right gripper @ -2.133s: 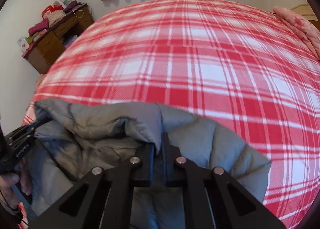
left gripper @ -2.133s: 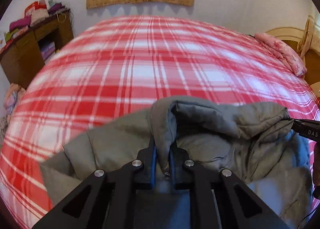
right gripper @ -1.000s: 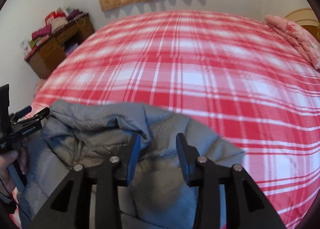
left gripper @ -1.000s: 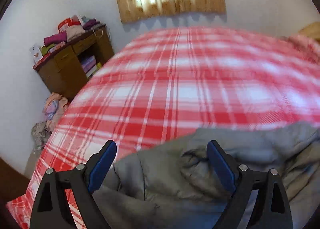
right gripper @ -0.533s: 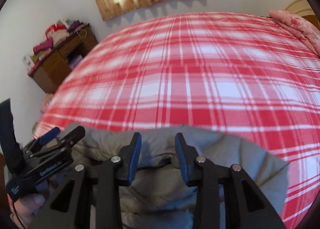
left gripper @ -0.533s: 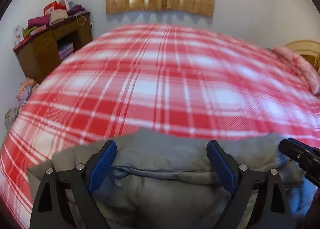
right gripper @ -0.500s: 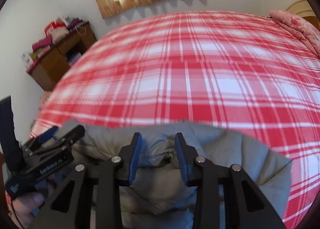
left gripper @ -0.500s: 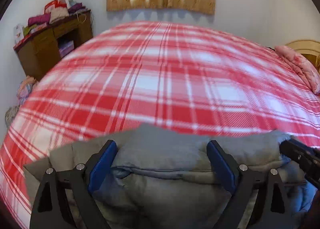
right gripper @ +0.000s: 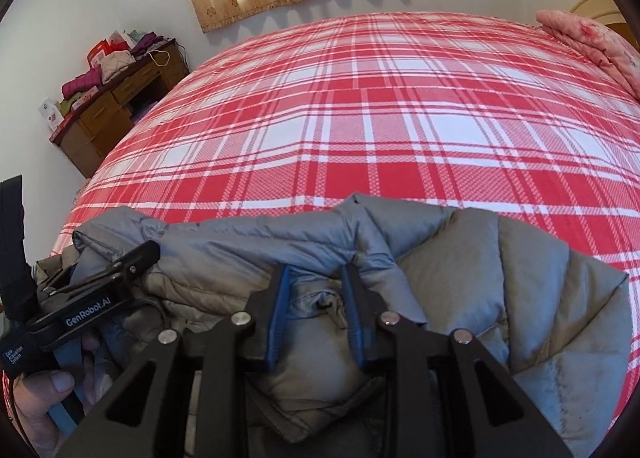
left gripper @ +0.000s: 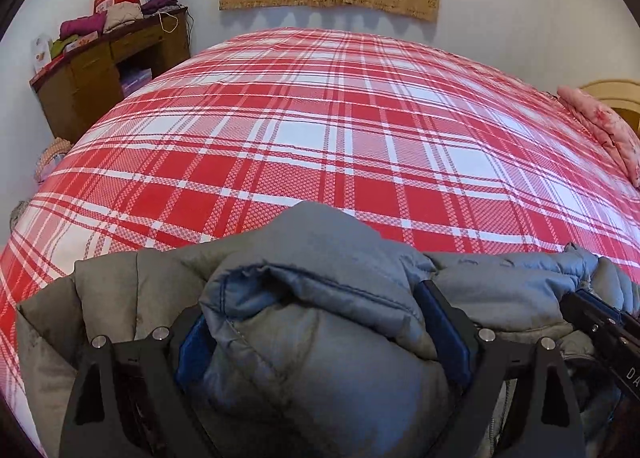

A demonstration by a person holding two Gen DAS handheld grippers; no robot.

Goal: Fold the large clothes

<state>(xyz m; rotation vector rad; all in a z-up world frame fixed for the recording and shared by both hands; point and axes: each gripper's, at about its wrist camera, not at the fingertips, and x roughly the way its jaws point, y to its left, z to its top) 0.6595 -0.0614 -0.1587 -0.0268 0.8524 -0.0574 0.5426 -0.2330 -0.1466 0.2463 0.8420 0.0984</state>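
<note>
Left wrist view: the left gripper (left gripper: 316, 330) is standing spread wide, its blue pads (left gripper: 442, 334) flanking a thick roll of the grey padded jacket (left gripper: 304, 286); whether the pads are pressing the roll cannot be told. At the right edge of this view, the tip of the right gripper (left gripper: 600, 322) is lying against the same jacket.

Right wrist view: the right gripper (right gripper: 314, 298) is partly open and its jaws have just been closing, with a bunched fold of jacket lying between the pads, which are not yet pinching it. To its left, a person's hand (right gripper: 48, 398) is holding the left gripper (right gripper: 120, 266), whose fingers are resting on the jacket.

Ahead of both tools, the red plaid bed cover (left gripper: 320, 129) is stretching wide and flat; a wooden desk (right gripper: 108, 117) is standing beyond its far-left corner and a pink pillow (left gripper: 604, 129) is lying at its right edge.

The jacket is lying bunched and quilted at the near edge of the bed, directly under both tools.
</note>
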